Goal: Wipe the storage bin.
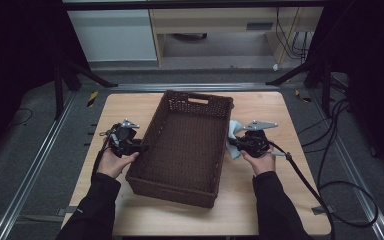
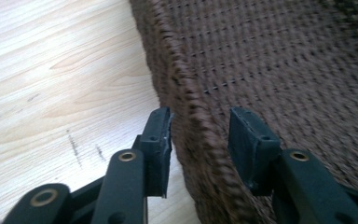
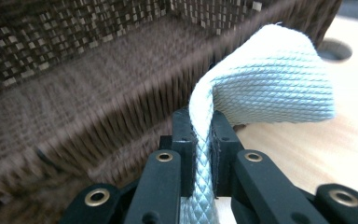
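I have the right gripper (image 3: 200, 154) clamped tight on a fold of the pale blue cloth (image 3: 270, 88), which sits pinched between the pads and flops over toward one o'clock in the right gripper view. I'm holding it just beside the basket's (image 1: 150, 131) right wall, at about three o'clock from the basket's middle in the high view, so the cloth (image 1: 234, 139) is off the table (image 1: 270, 200) and ready, I'd judge, to go over the rim and into the empty basket.

My left gripper (image 2: 200, 140) straddles the opposite rim at nine o'clock: one pad stands outside the woven wall, the other inside, both standing clear of the weave, so the jaws are parted and grip nothing. The picture is blurred there, so a light touch on the outer pad may escape me. I keep it there, I think, to steady the basket (image 2: 270, 70) while the cloth goes in.
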A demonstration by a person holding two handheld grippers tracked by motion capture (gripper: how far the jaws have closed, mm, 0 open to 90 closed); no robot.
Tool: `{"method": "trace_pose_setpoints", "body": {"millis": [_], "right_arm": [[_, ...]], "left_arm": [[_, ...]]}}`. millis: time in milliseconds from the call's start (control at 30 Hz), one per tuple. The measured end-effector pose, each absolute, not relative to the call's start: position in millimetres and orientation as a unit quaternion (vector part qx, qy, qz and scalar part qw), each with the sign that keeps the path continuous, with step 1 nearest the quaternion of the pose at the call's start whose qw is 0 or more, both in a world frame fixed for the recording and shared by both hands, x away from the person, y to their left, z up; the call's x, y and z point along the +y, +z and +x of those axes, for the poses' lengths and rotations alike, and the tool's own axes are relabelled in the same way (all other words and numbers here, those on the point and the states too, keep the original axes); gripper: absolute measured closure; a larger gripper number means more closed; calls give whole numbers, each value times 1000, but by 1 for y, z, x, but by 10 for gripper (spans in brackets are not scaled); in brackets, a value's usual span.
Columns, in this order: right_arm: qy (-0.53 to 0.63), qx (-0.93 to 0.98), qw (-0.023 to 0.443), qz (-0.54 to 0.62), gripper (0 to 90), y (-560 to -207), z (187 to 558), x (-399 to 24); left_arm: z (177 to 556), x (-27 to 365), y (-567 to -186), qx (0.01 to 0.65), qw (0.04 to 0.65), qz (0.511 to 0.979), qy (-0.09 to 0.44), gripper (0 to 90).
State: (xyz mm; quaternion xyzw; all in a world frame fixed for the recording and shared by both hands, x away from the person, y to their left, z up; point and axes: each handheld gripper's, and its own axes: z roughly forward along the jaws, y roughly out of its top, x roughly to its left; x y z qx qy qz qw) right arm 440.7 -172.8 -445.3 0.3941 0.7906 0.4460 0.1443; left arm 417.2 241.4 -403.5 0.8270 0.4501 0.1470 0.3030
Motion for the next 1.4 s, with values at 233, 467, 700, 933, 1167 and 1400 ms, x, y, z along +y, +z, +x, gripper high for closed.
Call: {"method": "trace_pose_setpoints", "body": {"millis": [233, 467, 700, 933, 1167, 1400], "right_arm": [[414, 807, 125, 401, 839, -466, 438, -167], [420, 804, 117, 405, 839, -466, 437, -167], [471, 779, 143, 390, 839, -430, 425, -177], [464, 787, 138, 383, 839, -432, 424, -173], [429, 802, 110, 400, 839, -461, 430, -167], [463, 787, 121, 388, 839, -442, 420, -170]], "left_arm": [[404, 241, -404, 447, 290, 833, 150, 612], [404, 240, -406, 460, 290, 829, 131, 733], [409, 240, -407, 469, 292, 823, 134, 754], [419, 239, -407, 473, 292, 820, 139, 753], [423, 239, -407, 469, 287, 823, 139, 750], [423, 238, -407, 469, 285, 824, 139, 750]]}}
